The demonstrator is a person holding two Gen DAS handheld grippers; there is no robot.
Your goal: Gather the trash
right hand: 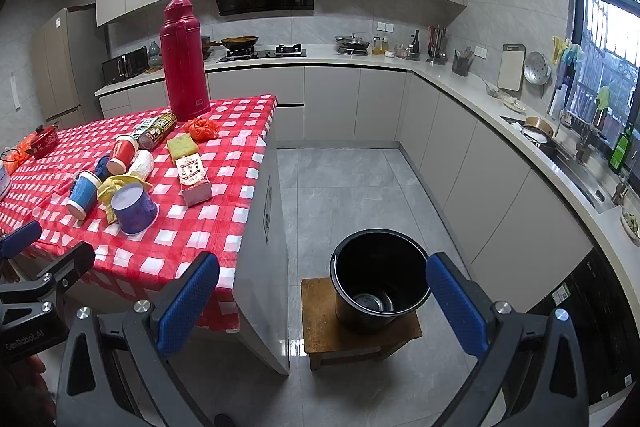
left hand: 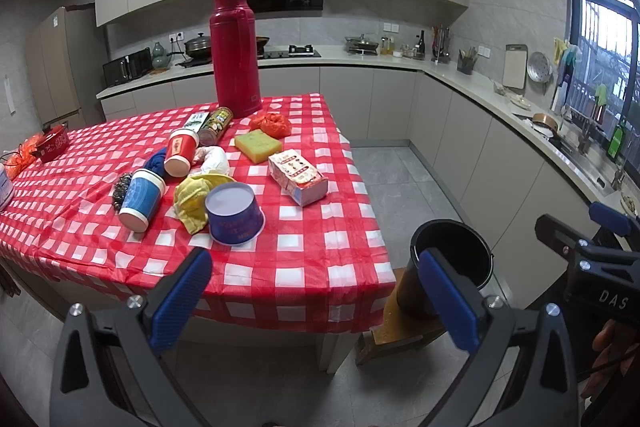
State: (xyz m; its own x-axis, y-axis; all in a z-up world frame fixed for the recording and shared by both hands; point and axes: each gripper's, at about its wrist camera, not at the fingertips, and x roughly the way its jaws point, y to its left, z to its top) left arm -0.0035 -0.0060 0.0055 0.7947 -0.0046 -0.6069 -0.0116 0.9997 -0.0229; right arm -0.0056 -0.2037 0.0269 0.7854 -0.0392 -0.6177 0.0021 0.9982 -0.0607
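The right gripper hangs with its blue-padded jaws spread wide and nothing between them, above a round black plastic bucket standing on a low wooden stool. Left of it, a table under a red-and-white checked cloth carries scattered cups and wrappers.

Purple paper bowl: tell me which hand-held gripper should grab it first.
Left. The left hand-held gripper is open and faces the purple paper bowl, while the right hand-held gripper faces the black bucket.
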